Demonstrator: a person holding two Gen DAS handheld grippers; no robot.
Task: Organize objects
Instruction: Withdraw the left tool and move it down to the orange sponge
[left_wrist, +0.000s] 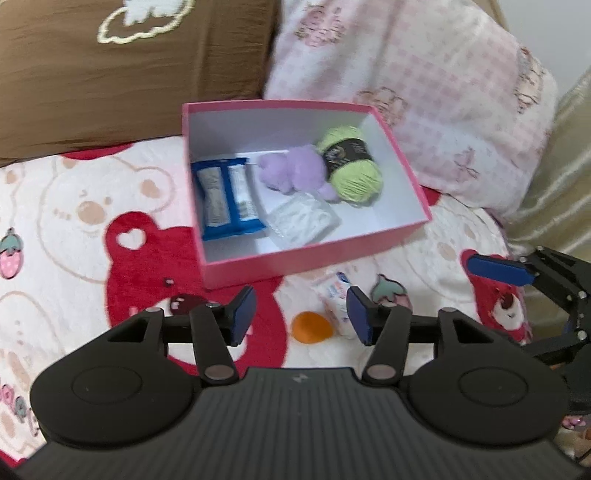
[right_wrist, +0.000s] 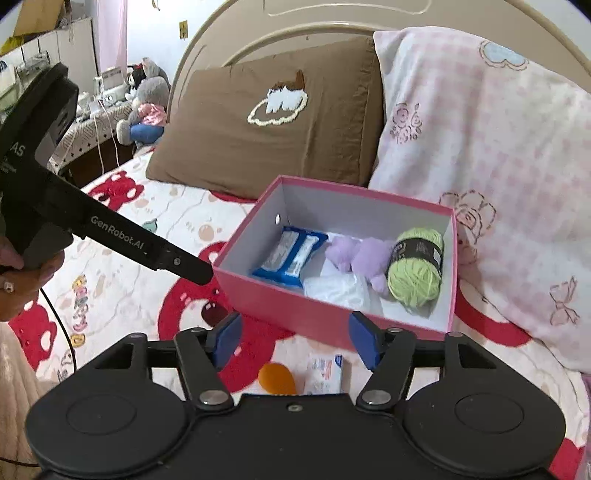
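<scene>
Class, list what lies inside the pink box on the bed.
Inside the pink box: a blue packet, purple plush toy, green yarn ball and clear white packet. Anything beneath them is covered.

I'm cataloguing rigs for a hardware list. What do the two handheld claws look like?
Both the left claw and right claw are matte black plastic with hinged linkage arms, silver pivot pins and blue rectangular finger pads. The left one's side reads "GenRobot.AI" in white; a black cable hangs by it.
</scene>
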